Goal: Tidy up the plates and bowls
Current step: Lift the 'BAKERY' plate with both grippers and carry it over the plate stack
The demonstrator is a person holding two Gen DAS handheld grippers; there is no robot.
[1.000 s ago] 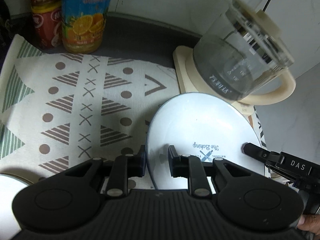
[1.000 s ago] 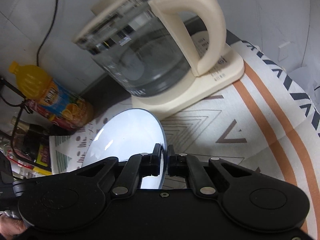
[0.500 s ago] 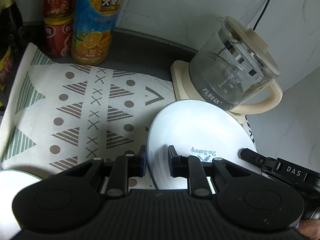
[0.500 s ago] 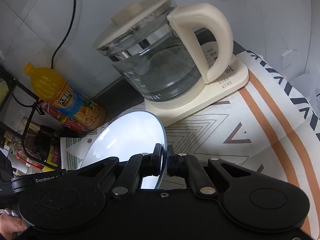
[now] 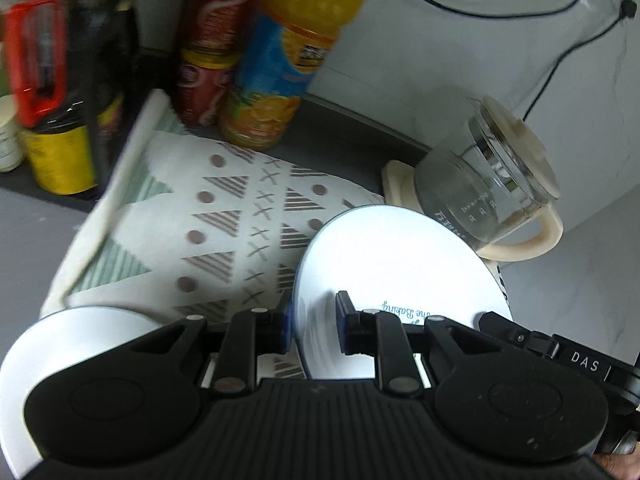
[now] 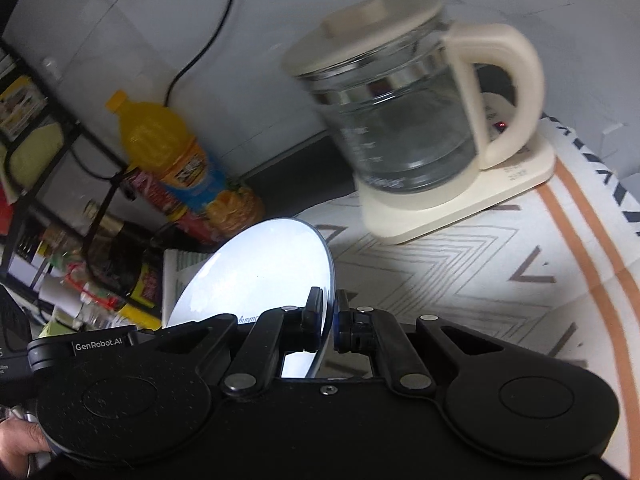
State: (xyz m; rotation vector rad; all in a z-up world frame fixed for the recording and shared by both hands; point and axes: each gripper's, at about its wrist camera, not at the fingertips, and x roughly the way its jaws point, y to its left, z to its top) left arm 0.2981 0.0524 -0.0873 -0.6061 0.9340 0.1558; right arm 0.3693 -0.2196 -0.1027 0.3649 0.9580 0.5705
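plate (image 5: 394, 264): a white, glazed, stiff disc is being held tilted in the air in front of the kettle (image 5: 486, 196), clear of the patterned mat (image 5: 224, 216); blue lettering is being shown on its face.
handling: it is judged rigid, fairly light, slippery on the glaze and breakable if dropped; the thin rim is judged the right place to be gripped, at two opposite sides, as is being done.
left claw (image 5: 311, 326): its jaws are being kept closed on the plate's rim on the side away from the kettle, one pad on each face.
right claw (image 6: 329, 314): it is being kept pinched tight on the opposite rim, on the kettle's side; the edge is being seen end-on between the pads.
second dish (image 5: 24, 360): a white rim is being seen low down, well apart from the kettle, beyond the left claw's body; plate or bowl cannot be told.
bottles (image 5: 280, 80): an orange drink bottle and red cans are standing at the mat's back edge, away from the kettle.
change: compared with a second ago, the plate is being carried higher and further from the kettle; the bottles and the second dish are being shown more fully, and both grips are being kept unchanged.
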